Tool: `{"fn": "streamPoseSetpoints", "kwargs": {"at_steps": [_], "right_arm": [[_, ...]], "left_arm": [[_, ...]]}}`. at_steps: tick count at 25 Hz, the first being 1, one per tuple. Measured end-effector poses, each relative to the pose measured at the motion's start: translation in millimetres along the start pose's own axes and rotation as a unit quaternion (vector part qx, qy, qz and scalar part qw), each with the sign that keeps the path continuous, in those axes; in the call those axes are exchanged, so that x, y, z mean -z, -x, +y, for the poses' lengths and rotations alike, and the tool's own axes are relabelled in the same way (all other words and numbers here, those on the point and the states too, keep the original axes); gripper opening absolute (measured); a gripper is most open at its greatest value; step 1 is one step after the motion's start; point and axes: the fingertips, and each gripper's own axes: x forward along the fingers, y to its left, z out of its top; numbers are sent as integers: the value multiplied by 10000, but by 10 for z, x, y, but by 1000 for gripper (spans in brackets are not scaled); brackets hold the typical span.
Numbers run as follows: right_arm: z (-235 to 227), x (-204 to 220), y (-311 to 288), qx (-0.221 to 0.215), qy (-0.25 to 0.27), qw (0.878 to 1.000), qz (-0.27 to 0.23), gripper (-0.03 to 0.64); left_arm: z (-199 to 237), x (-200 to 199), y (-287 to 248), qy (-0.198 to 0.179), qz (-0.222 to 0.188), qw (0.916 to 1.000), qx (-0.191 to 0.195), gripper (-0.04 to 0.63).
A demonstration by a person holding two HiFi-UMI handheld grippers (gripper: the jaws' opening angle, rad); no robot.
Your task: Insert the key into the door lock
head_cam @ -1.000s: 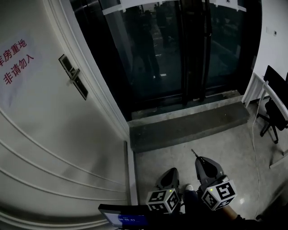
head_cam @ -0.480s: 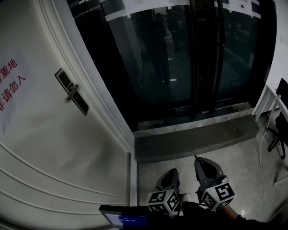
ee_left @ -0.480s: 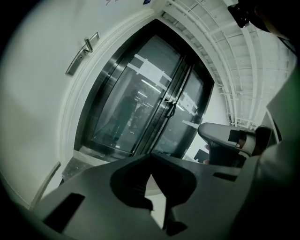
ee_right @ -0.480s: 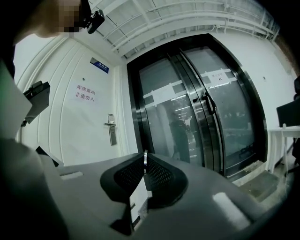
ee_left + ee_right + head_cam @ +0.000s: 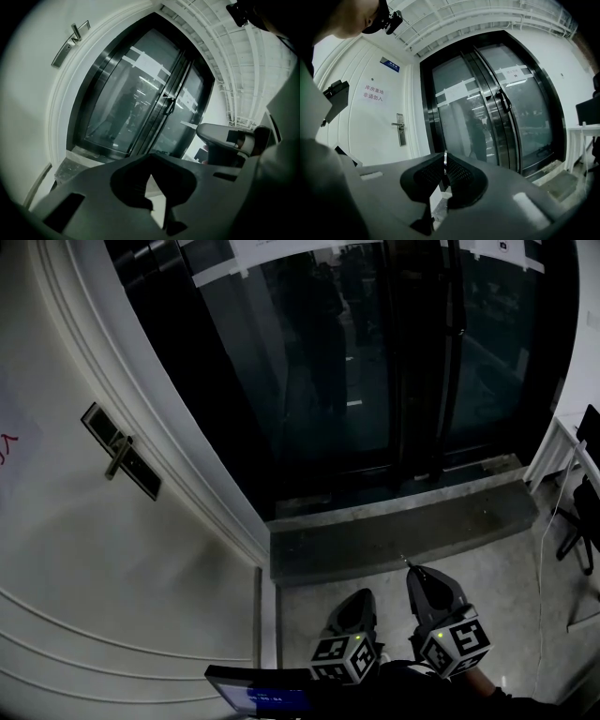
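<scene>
You face a dim entrance: a white door point(image 5: 112, 549) on your left, dark glass doors point(image 5: 375, 362) ahead, and a grey stone step point(image 5: 394, 531) at their foot. The door lock point(image 5: 120, 463), a dark plate with a lever handle, sits on the white door, well apart from both grippers. Your right gripper point(image 5: 417, 575) is low over the floor point(image 5: 497, 587), its jaws pinching the key point(image 5: 405, 562), whose thin blade sticks out past their tips toward the glass. In the right gripper view the key stands upright between the jaws, with the lock up to its left. Your left gripper point(image 5: 360, 598), just beside the right, has its jaws pressed together at the tips, with nothing between them.
</scene>
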Motion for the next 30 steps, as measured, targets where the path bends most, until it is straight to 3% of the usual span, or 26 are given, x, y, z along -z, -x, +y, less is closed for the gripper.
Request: {"fn": "streamPoseSetpoints", "kwargs": {"at_steps": [8,20,30], "right_arm": [[-163,-42,-424,-33,-97,9999,29,12],[-161,-274,-1721,-291,-64,9995,-80,12],[325,-229,-2617,-988,41,9951,70,12]], "left_arm": [[211,-217,-328,-12,6,9999,-107,0],[962,-1095,-1055,-26,-243,9993,-267,0],[1809,-1506,-1032,282,-594,9938,-893,0]]}}
